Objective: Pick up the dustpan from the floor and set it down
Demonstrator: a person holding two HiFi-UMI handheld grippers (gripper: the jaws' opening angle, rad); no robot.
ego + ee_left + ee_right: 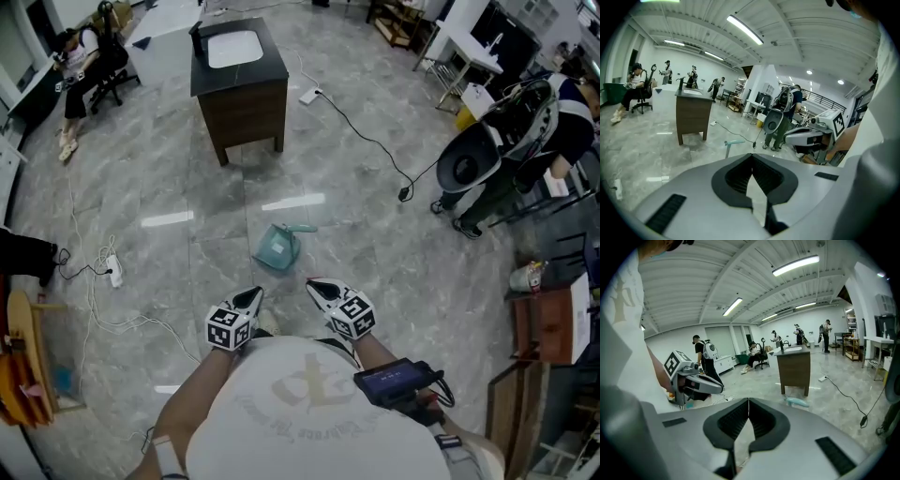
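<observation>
A teal dustpan lies on the grey marble floor, its handle pointing right and away. Only the handle shows in the left gripper view, and it appears as a teal bar in the right gripper view. My left gripper is held a little below and left of the pan, its jaws shut with nothing between them. My right gripper sits just below and right of the pan, shut and empty as well. Neither touches the dustpan.
A dark wooden cabinet with a white top stands beyond the dustpan. A black cable runs across the floor to the right, a white power strip with cords lies left. A person with backpack gear stands right; another person sits on a chair far left.
</observation>
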